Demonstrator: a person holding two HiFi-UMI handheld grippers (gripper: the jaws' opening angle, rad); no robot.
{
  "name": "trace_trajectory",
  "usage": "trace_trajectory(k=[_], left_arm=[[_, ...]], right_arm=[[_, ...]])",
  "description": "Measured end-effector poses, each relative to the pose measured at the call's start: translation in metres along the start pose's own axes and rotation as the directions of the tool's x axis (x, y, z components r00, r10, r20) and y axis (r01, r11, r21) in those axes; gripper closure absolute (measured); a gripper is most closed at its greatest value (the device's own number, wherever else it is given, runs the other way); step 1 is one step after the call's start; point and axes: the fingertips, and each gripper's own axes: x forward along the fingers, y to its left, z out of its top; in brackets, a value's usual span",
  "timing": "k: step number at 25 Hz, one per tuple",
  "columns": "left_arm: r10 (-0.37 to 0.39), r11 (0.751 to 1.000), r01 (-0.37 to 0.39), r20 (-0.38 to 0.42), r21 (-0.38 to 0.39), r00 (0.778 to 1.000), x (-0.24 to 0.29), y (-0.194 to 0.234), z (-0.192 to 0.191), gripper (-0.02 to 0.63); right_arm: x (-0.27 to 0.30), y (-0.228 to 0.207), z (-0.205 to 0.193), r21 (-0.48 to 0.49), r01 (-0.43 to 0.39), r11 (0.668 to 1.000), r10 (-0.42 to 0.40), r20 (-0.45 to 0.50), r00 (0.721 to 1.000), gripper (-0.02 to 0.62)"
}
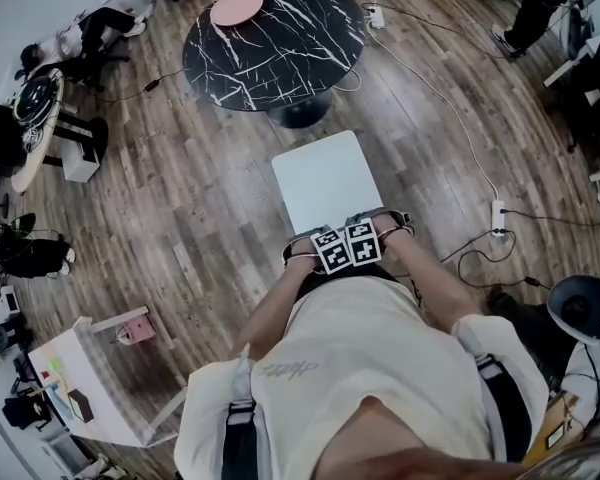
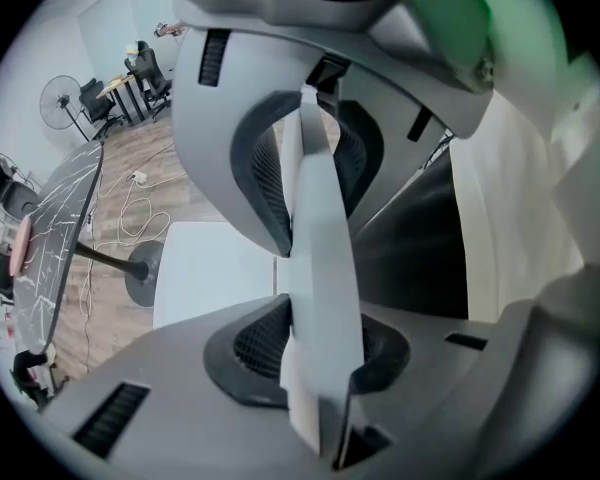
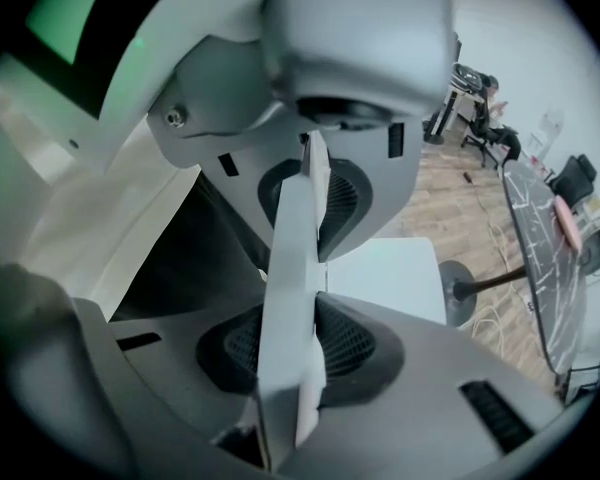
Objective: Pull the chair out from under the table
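The left tongs and the right tongs sit side by side. Each one pinches the thin top edge of the white chair. Its seat lies just past the tongs, clear of the black table farther ahead.

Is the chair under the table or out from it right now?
Out: the chair stands on bare floor, whole seat showing, clear of the table; left tool and right tool clamp its backrest.
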Motion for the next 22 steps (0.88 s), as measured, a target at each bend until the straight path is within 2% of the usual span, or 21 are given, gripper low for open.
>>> trace_trajectory(k=[3,7,9,11,13,15,17,19,22], left_arm=[[0.008,1.0,-0.008,0.007,0.009,1.0,0.001,-0.001,0.0,0.512],[0.03,0.992,-0.028,-0.015,0.123,0.999,-0.007,-0.007,0.002,0.5],[0.033,0.988,-0.032,-0.004,0.148,0.999,-0.018,-0.011,0.006,0.497],[0.025,0.991,-0.028,0.029,0.133,0.999,-0.03,-0.011,0.01,0.495],[0.015,0.994,-0.022,0.068,0.105,0.998,-0.045,-0.011,0.012,0.495],[0.007,0.998,-0.015,0.139,0.059,0.99,-0.065,-0.01,0.015,0.497],[0.01,1.0,-0.007,0.254,-0.013,0.967,-0.091,-0.004,0.021,0.499],[0.046,0.994,-0.007,0.373,-0.105,0.927,-0.123,0.009,0.026,0.499],[0.192,0.967,-0.084,0.473,-0.239,0.86,-0.167,0.039,0.024,0.531]], right_arm=[[0.002,0.001,0.0,-0.003,-0.003,1.0,0.003,-0.009,1.0,0.505],[-0.003,0.002,-0.003,-0.026,0.029,0.999,-0.03,-0.03,0.999,0.489],[-0.013,0.002,-0.001,0.004,0.046,0.999,-0.046,-0.012,0.999,0.477],[-0.027,0.001,0.001,0.071,0.046,0.996,-0.048,0.029,0.998,0.458],[-0.044,0.001,0.002,0.137,0.042,0.99,-0.052,0.071,0.996,0.464],[-0.059,0.002,0.003,0.191,0.045,0.981,-0.065,0.102,0.993,0.472],[-0.07,0.003,0.001,0.221,0.051,0.974,-0.075,0.104,0.992,0.48],[-0.081,0.005,0.003,0.247,0.048,0.968,-0.08,0.121,0.989,0.494],[-0.102,-0.001,0.007,0.351,0.081,0.933,-0.156,0.191,0.969,0.534]])
